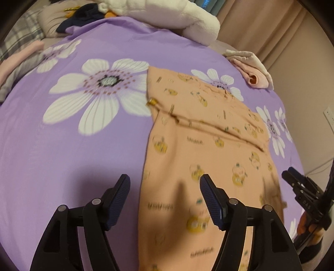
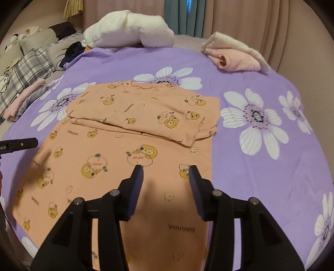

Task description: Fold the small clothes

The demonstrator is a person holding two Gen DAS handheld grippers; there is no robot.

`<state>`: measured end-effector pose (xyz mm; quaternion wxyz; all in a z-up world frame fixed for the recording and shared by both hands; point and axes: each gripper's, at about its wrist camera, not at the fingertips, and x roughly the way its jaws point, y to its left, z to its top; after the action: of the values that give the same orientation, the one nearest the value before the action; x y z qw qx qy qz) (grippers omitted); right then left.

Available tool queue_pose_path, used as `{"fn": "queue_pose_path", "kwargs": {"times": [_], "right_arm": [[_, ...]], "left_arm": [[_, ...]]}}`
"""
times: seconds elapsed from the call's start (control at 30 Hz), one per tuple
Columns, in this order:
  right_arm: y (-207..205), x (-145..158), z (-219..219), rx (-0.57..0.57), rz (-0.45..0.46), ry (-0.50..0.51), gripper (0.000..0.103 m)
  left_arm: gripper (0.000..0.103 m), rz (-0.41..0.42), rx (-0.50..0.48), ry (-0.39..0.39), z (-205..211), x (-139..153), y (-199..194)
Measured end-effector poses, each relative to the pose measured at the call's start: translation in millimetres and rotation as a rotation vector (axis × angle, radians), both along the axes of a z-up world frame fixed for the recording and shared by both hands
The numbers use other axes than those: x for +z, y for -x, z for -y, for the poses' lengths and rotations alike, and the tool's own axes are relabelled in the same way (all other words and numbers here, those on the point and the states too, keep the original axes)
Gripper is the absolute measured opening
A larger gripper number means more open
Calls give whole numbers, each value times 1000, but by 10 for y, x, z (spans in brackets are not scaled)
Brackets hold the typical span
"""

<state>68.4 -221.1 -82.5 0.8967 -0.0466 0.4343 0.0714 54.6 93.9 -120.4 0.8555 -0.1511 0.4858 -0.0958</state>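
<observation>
A small orange garment with yellow cartoon prints lies flat on the purple flowered bedsheet; its sleeves are folded across the chest. It also shows in the right wrist view. My left gripper is open and empty, hovering over the garment's left edge. My right gripper is open and empty above the garment's lower right part. The right gripper also shows at the right edge of the left wrist view. The left gripper's tip shows at the left edge of the right wrist view.
A folded pink and cream clothes pile lies at the far right of the bed. A white plush blanket lies at the far edge. Plaid pillows and a pink cloth lie at the left. Curtains hang behind.
</observation>
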Motion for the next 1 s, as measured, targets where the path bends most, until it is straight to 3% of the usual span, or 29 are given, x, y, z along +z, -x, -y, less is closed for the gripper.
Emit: {"fn": "queue_pose_path", "kwargs": {"times": [0.23,0.4,0.53,0.6,1.0], "right_arm": [[308,172,-18,0,64,40,62],[448,230,-7,-5,82,60,63],[523,245,45,-26,84,54,74],[544,232,76,-32,75,47,75],[588,-22,388,-126,-42,-15,75]], "left_arm": [[69,-28,20,41,-50,-65,269],[69,-32,17,45,-43,-69,382],[74,-36,20,55,-43,-69,418],[78,-37,27,66,-53,-78,434],[79,-73,26,100,-61,-195,450]]}}
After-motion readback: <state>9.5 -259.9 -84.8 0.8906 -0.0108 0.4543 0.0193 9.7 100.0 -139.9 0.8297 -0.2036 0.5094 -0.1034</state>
